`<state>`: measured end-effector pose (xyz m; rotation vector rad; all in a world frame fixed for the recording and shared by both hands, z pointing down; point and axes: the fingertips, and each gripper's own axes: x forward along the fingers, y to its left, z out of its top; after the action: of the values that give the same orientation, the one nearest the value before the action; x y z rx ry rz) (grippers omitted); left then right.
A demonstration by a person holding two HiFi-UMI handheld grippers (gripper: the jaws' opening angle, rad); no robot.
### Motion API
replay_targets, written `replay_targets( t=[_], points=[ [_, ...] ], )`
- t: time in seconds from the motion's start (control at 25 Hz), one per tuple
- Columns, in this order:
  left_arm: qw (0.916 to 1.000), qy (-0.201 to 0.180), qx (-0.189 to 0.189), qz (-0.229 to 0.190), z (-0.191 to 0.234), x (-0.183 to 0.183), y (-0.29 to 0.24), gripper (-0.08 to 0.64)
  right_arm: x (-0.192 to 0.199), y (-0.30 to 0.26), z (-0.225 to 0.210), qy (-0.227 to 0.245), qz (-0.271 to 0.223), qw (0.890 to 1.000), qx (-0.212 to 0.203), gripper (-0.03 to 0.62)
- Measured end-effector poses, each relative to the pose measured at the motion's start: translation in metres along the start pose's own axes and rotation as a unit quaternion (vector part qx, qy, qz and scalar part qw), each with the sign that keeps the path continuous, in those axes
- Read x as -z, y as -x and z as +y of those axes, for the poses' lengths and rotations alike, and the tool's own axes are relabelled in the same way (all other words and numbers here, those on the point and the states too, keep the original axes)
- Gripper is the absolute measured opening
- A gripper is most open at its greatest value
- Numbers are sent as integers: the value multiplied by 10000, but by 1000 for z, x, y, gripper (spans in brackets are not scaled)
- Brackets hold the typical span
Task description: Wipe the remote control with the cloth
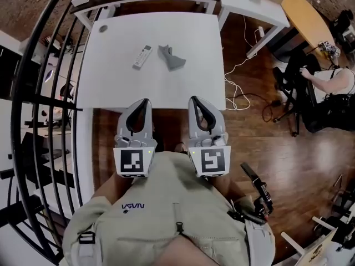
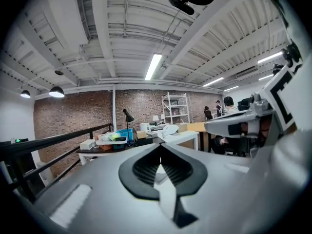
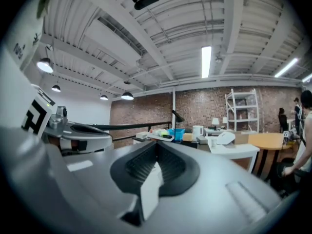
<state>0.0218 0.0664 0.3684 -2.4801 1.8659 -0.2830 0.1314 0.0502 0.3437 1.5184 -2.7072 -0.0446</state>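
The remote point(image 1: 142, 56) lies on the white table point(image 1: 188, 87), with the crumpled grey cloth point(image 1: 171, 58) just beside it, not touching. Both are well apart from the left gripper point(image 1: 145, 101) and right gripper point(image 1: 193, 99), held by the person's body, jaws pressed together and empty. Wiping looks not under way; next, one gripper must open, reach and pinch the cloth

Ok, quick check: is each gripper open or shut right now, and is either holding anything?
Left gripper: closed, holding nothing.
Right gripper: closed, holding nothing.
The cloth and remote control lie on the table, out of both grippers.
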Motion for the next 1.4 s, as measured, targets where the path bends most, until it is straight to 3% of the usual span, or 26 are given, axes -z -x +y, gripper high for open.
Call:
replay_targets(
  t=[0.08,0.2,0.56,0.84,1.04,1.4],
  points=[
    [9996,188,-207,-48,-4,-6,13,6,-1,14,3,-87,-69,9999,-37,5],
    [9993,175,-276,-163,-12,-15,31,6,-4,32,10,-121,-147,9998,-47,5],
    [9995,186,54,-242,-12,-5,68,6,-9,52,48,-13,-129,9998,144,5],
    [9989,299,231,-274,19,7,97,6,-2,57,89,-8,123,9992,388,5],
    [9979,426,338,-356,29,8,107,6,12,67,95,-5,429,9974,579,5],
    [9974,408,452,-374,28,14,106,6,24,79,107,-40,559,9963,647,3]
  ],
)
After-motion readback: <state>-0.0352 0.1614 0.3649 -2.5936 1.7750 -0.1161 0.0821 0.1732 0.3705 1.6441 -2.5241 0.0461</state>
